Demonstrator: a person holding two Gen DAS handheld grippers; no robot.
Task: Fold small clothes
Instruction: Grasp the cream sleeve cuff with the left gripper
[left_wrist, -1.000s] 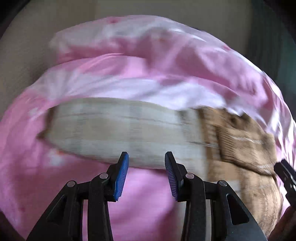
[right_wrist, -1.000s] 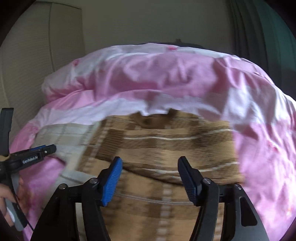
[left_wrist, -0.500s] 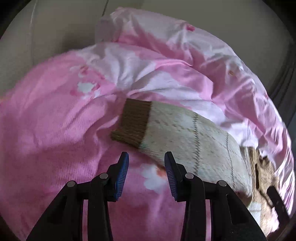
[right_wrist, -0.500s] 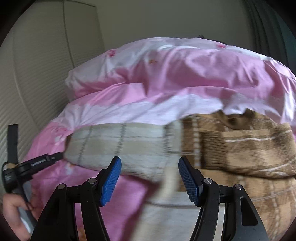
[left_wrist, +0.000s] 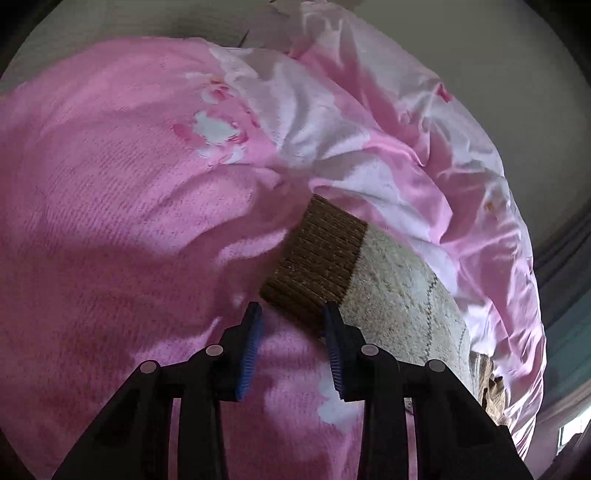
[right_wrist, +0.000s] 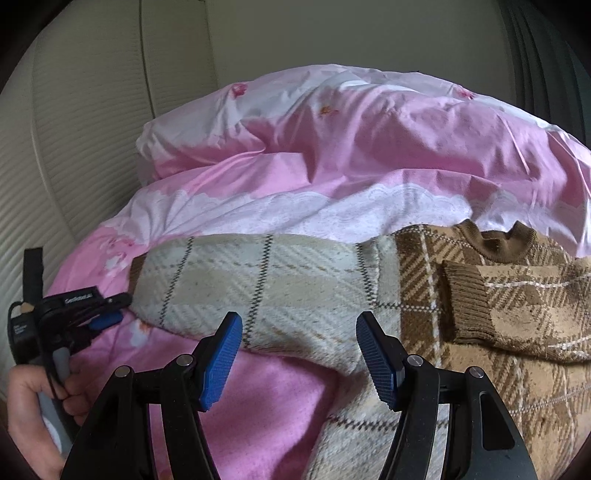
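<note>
A brown and cream plaid knit sweater (right_wrist: 480, 295) lies on a pink bed. Its cream sleeve (right_wrist: 258, 291) stretches out to the left and ends in a brown ribbed cuff (left_wrist: 314, 266). The other sleeve is folded across the brown body, its cuff (right_wrist: 465, 302) in the right wrist view. My left gripper (left_wrist: 291, 325) is open, its fingertips right at the near corner of the outstretched cuff; it also shows in the right wrist view (right_wrist: 107, 310). My right gripper (right_wrist: 299, 332) is open and empty, just before the cream sleeve's near edge.
A pink fleece blanket (left_wrist: 110, 221) covers the bed under the sweater. A rumpled pink and white duvet (right_wrist: 351, 147) is heaped behind it. A cream ribbed headboard (right_wrist: 74, 129) stands at the left, and dark curtains (right_wrist: 546, 55) hang at the right.
The left gripper has swung left along the cream sleeve and closed in on its brown cuff. The right gripper has turned left from the brown body to the cream sleeve.
</note>
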